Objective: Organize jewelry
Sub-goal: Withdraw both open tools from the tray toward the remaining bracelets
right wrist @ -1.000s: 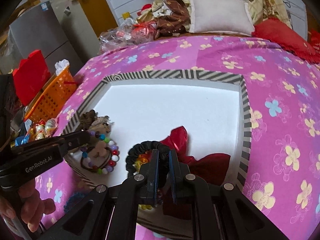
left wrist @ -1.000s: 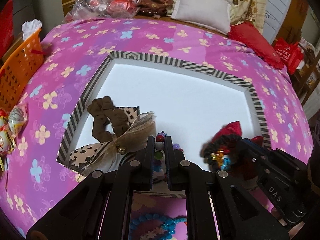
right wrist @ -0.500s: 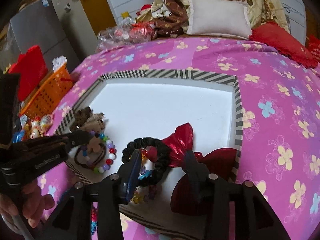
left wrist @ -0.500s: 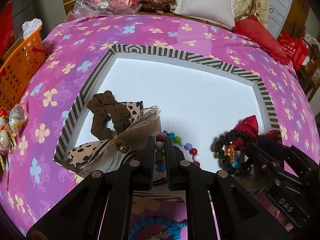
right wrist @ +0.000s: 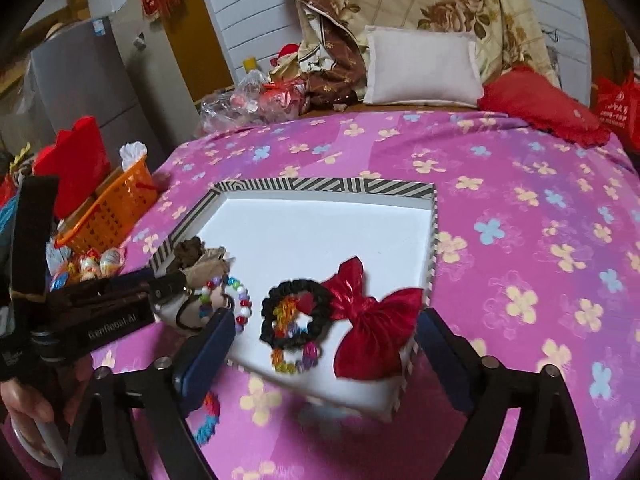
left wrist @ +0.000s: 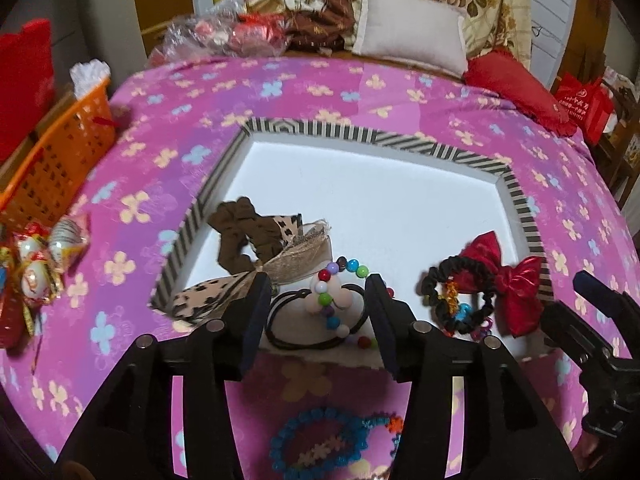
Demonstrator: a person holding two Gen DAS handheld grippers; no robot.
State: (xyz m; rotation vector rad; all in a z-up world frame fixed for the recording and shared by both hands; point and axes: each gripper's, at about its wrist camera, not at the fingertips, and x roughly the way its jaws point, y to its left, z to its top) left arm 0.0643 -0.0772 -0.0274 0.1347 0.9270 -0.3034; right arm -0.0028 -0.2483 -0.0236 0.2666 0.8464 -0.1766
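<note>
A shallow white tray with a striped rim (left wrist: 360, 134) lies on the pink flowered bedspread. My left gripper (left wrist: 318, 320) hangs over its near edge with jaws opening. A coloured bead bracelet (left wrist: 334, 276) on black hair ties lies loose in the tray between the jaws, untouched by the pads. My right gripper (right wrist: 322, 356) is also opening wide. A black scrunchie with bright charms (right wrist: 296, 312) and a red bow (right wrist: 372, 320) rest in the tray ahead of it, clear of both fingers. A brown scrunchie (left wrist: 240, 232) and a leopard-print bow (left wrist: 216, 298) sit at the tray's left.
A blue bead bracelet (left wrist: 316, 440) lies on the bedspread just in front of the tray. An orange basket (right wrist: 112, 208) and wrapped sweets (left wrist: 40, 264) stand at the left edge. Pillows (right wrist: 420, 70) and bags are piled at the far end. A hand (right wrist: 24, 396) holds the left gripper.
Both grippers were shut, the left on the bead bracelet and the right on the black scrunchie. Both have let go, spread their jaws and drawn back and up from the tray.
</note>
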